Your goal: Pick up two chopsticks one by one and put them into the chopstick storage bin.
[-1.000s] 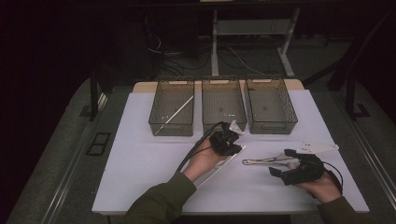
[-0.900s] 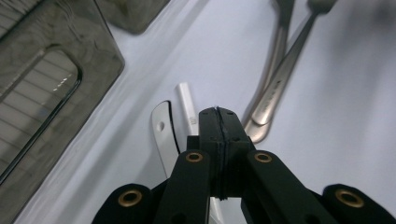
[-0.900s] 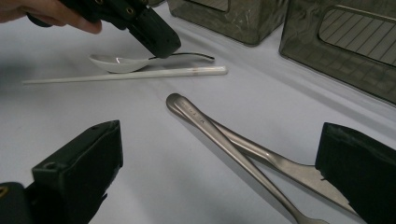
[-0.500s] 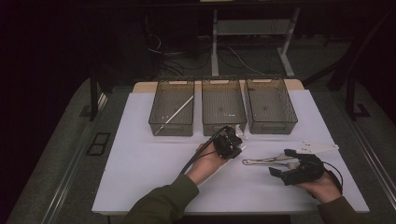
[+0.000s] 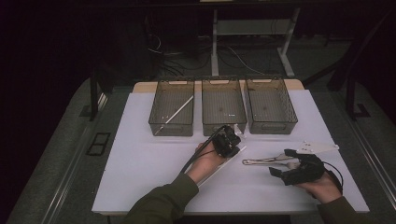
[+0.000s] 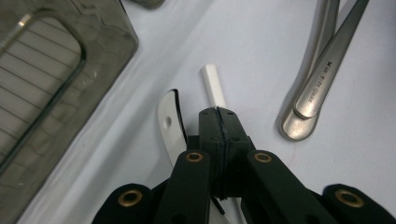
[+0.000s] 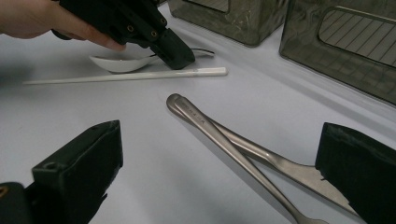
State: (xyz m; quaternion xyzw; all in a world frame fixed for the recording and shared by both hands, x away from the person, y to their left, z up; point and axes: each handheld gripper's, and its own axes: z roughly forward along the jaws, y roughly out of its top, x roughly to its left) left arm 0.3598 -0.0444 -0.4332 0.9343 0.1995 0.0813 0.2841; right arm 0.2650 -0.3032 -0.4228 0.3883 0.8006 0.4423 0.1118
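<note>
White chopstick (image 7: 126,76), slim and glossy, flat on the matte table (image 5: 140,158) beside a ceramic spoon (image 7: 116,62), under the clenched left gripper (image 6: 218,122). Steel cutlery (image 7: 233,140) between the released right gripper (image 7: 219,182) jaws.

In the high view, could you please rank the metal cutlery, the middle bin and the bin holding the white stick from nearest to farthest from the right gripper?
Measured from the right gripper:
1. Metal cutlery, on the table just to its left, by the open jaws.
2. Middle bin, farther back and to the left.
3. Bin holding the white stick, leftmost of the row at the back.
</note>
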